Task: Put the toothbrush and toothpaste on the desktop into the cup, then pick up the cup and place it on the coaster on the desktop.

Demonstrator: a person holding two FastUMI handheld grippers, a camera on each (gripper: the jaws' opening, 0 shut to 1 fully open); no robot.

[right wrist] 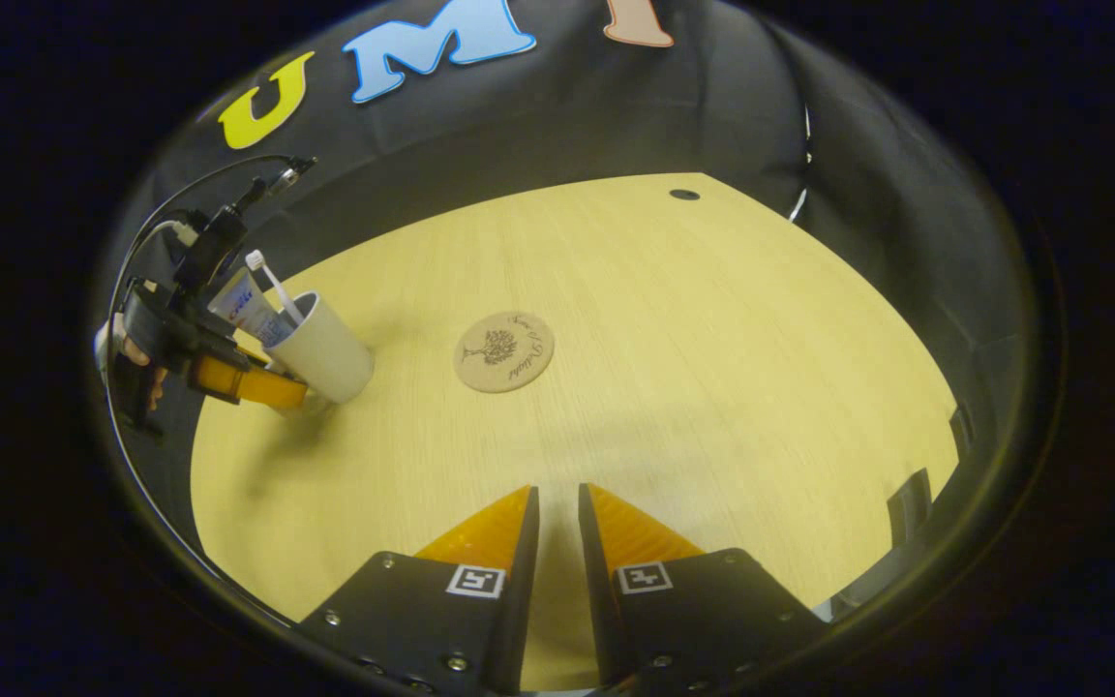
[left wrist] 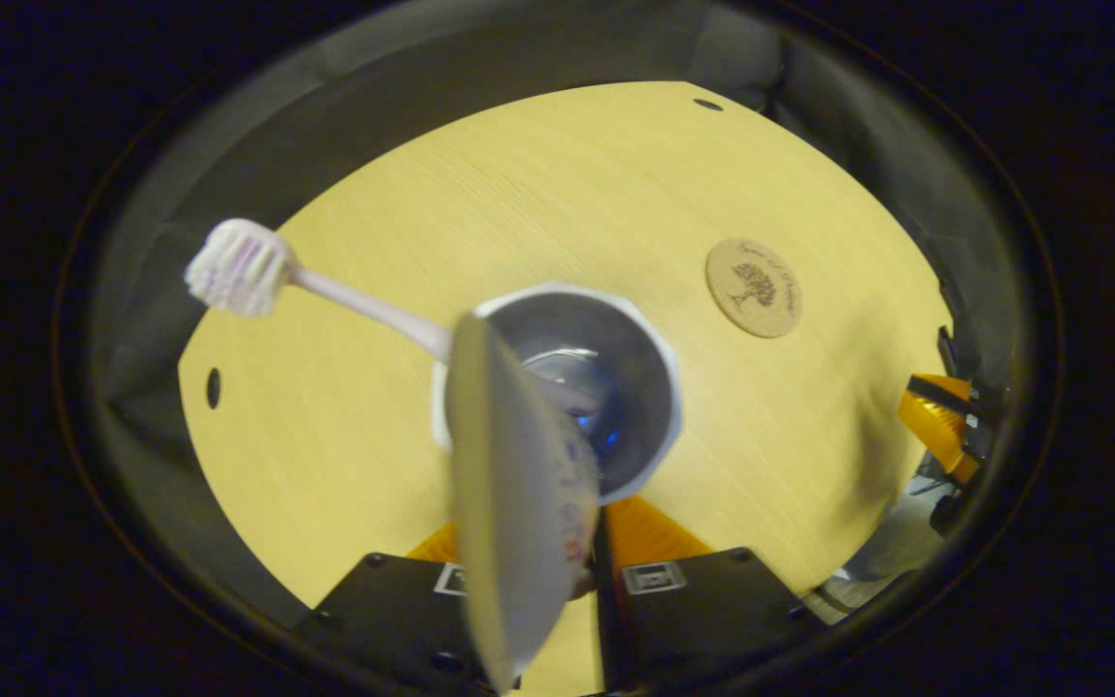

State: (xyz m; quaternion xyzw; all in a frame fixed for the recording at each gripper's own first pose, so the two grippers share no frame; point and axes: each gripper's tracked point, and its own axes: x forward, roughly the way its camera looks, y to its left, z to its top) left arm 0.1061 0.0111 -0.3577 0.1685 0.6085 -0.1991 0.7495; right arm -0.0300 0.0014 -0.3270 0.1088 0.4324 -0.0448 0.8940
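Observation:
I look down into a white cup (left wrist: 656, 341) on the wooden desktop (left wrist: 538, 174). A toothbrush (left wrist: 240, 267) stands in it, bristle head sticking out to the upper left. My left gripper (left wrist: 533, 518) is shut on the toothpaste tube (left wrist: 519, 484), held just above the cup with its far end over the opening. The round cork coaster (left wrist: 754, 287) lies to the cup's right. In the right gripper view the cup (right wrist: 327, 356), toothbrush (right wrist: 272, 281), toothpaste (right wrist: 240, 306) and left gripper (right wrist: 257, 385) sit far left, with the coaster (right wrist: 504, 351) ahead. My right gripper (right wrist: 557, 489) is shut, holding nothing.
The desktop (right wrist: 732, 348) has small round holes near its far edge (right wrist: 684, 195) and left side (left wrist: 213, 387). Black cloth walls surround it. The right gripper (left wrist: 940, 421) hovers at the desktop's right edge. A hand holds the left gripper's handle (right wrist: 132, 358).

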